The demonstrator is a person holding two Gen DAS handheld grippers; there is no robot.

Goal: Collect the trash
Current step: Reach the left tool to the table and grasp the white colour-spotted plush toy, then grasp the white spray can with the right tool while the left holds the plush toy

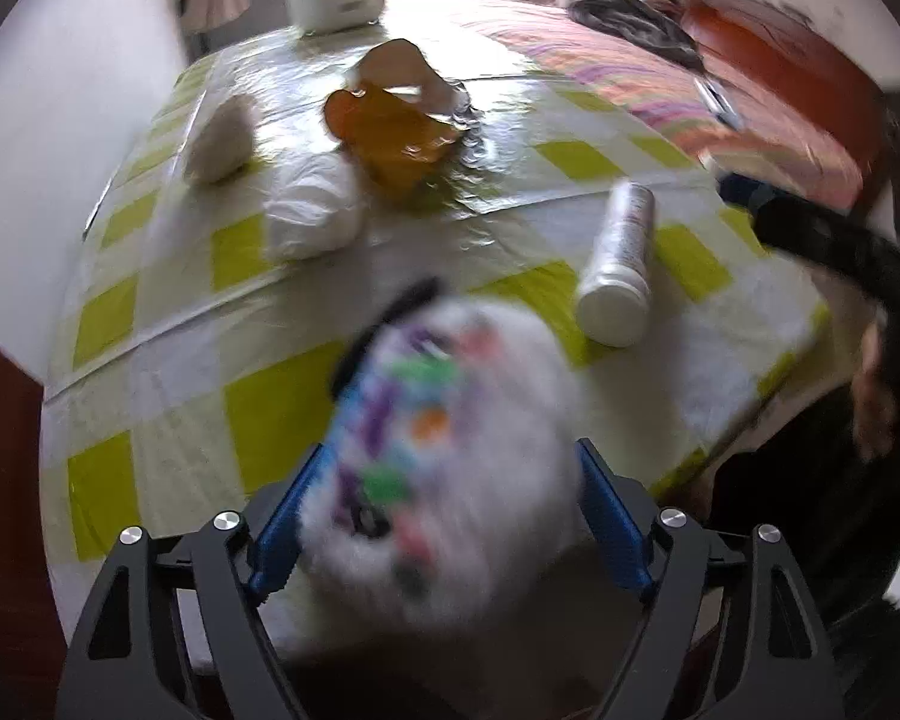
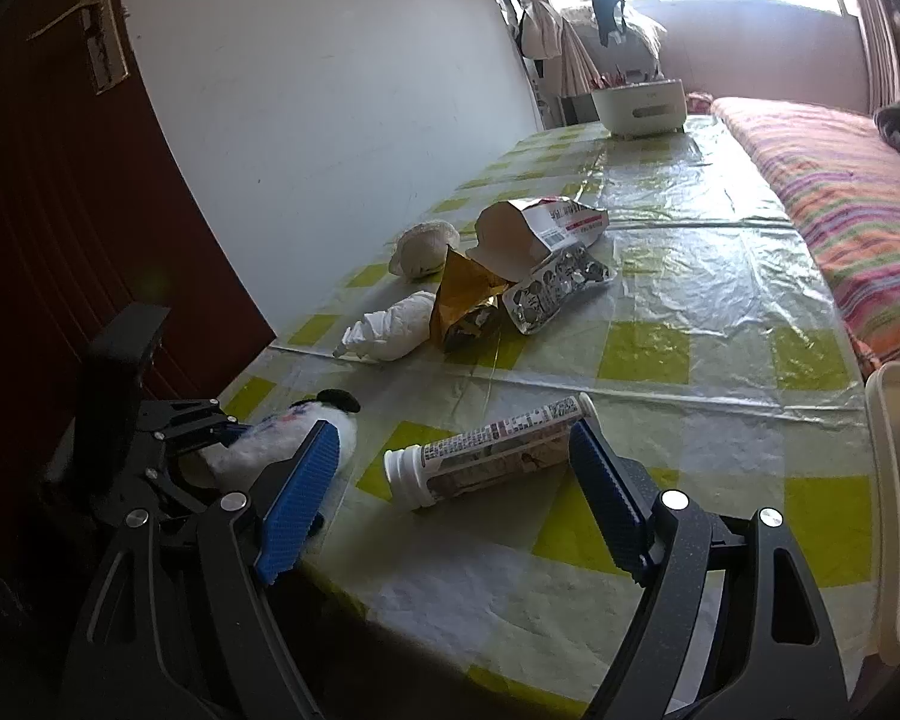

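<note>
Left hand-held gripper (image 1: 444, 480) is angled down over the near edge of the counter (image 2: 738, 300), jaws spread wide with a fluffy white ball (image 1: 450, 468) sitting between the blue pads; it's too blurry to say if the pads actually press on it, so whether it's gripped can't be told. That ball has colourful print on one side and a black bit at its far end, and from the right wrist view it lies on the counter's near left corner with the left hand-held gripper around it. Right hand-held gripper (image 2: 450, 474) is wide open too, holding nothing, its pads either side of a printed tube (image 2: 498, 450) that lies on its side with its white threaded end pointing left. Further back on the yellow-checked plastic cover there's a trash pile: a crumpled white tissue (image 2: 390, 330), a yellow wrapper (image 2: 462, 300), a torn cardboard box (image 2: 534, 228), a foil blister pack (image 2: 558, 288) and a pale lump (image 2: 423, 249) near the wall. White bin (image 2: 639, 105) sits at the far end, striped bed (image 2: 840, 210) along the right.
</note>
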